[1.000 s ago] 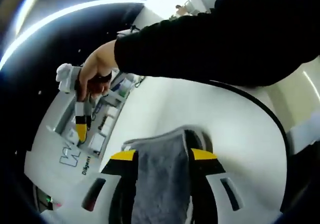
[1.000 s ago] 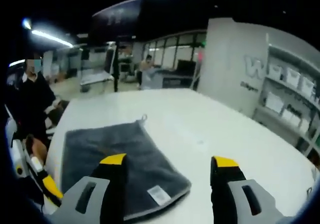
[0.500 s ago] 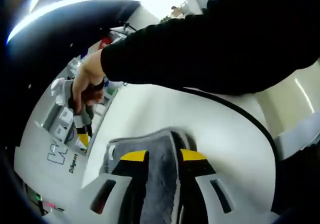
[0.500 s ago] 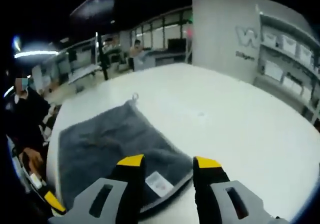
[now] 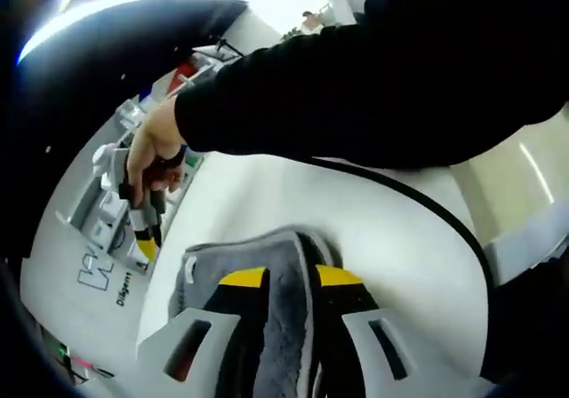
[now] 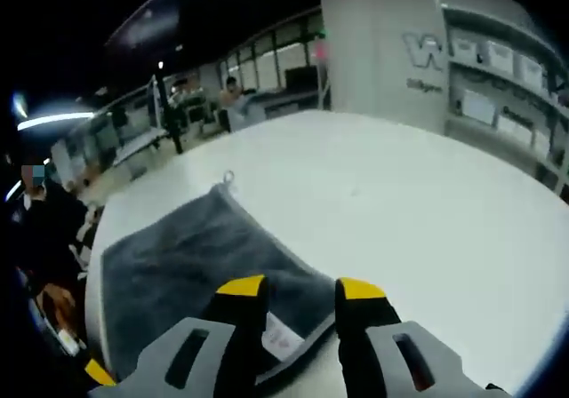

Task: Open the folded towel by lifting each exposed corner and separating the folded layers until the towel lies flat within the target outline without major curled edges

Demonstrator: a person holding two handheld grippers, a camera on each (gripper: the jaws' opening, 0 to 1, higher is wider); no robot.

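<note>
Lying folded at table point(image 6: 427, 211) edge, grey towel point(image 6: 191, 260): left gripper point(image 5: 291, 278) clenched on one corner, right gripper point(image 6: 300, 288) clenched on tagged corner.

bare table point(image 6: 427, 202) right of towel point(image 6: 187, 256), shelving point(image 6: 498, 87) beyond, person's sleeve point(image 5: 400, 69) overhead
</note>
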